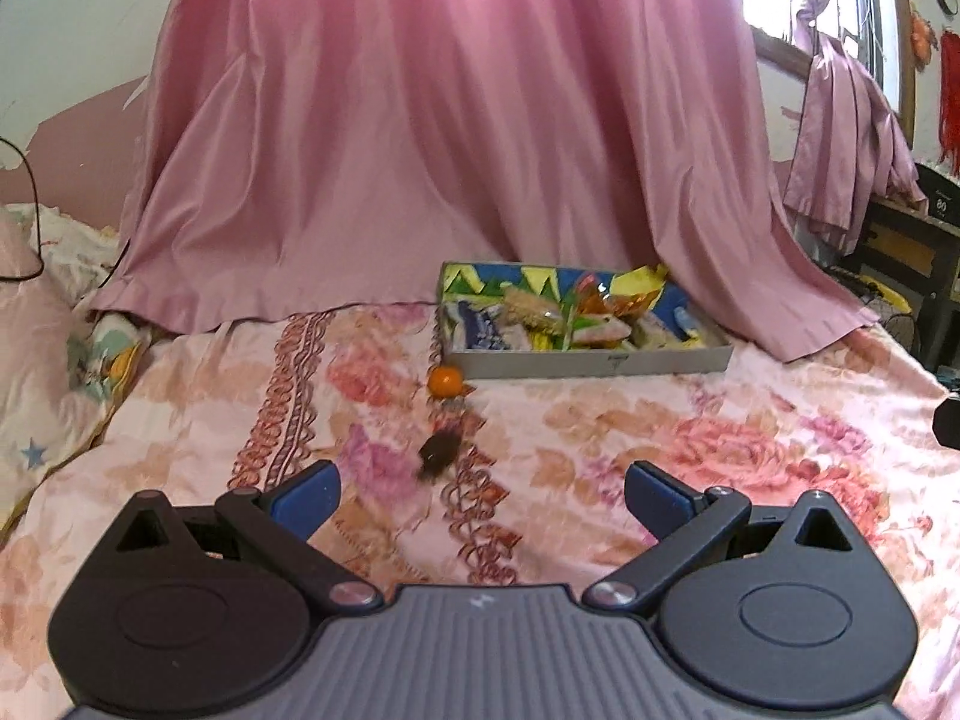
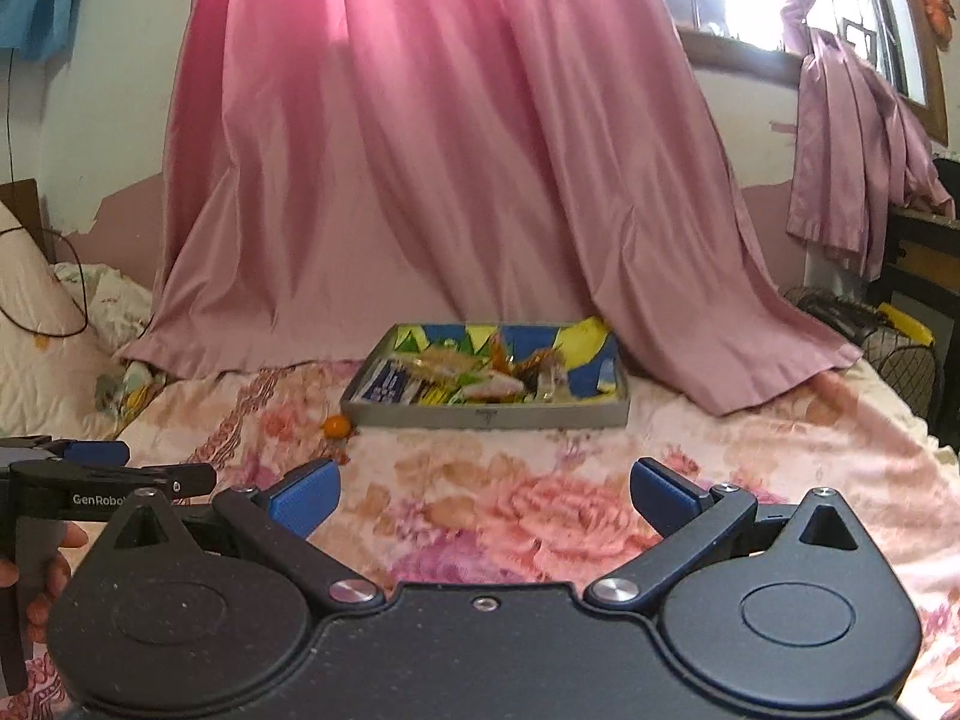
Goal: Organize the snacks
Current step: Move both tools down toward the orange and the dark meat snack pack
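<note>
A shallow grey tray (image 1: pixel 594 362) with a blue, green and yellow lining holds several wrapped snacks on the floral bedspread; it also shows in the right wrist view (image 2: pixel 486 418). A small orange round snack (image 1: pixel 445 381) lies on the bed by the tray's front left corner, also seen in the right wrist view (image 2: pixel 336 426). A small dark brown wrapped snack (image 1: pixel 437 451) lies nearer, just ahead of my left gripper (image 1: pixel 480 495), which is open and empty. My right gripper (image 2: pixel 485 495) is open and empty, well short of the tray.
A pink curtain (image 1: pixel 450 138) drapes onto the bed behind the tray. A pillow (image 1: pixel 24 300) and a black cable lie at the left. Dark furniture (image 1: pixel 912 252) stands at the right past the bed edge. The left gripper's body shows in the right wrist view (image 2: pixel 90 483).
</note>
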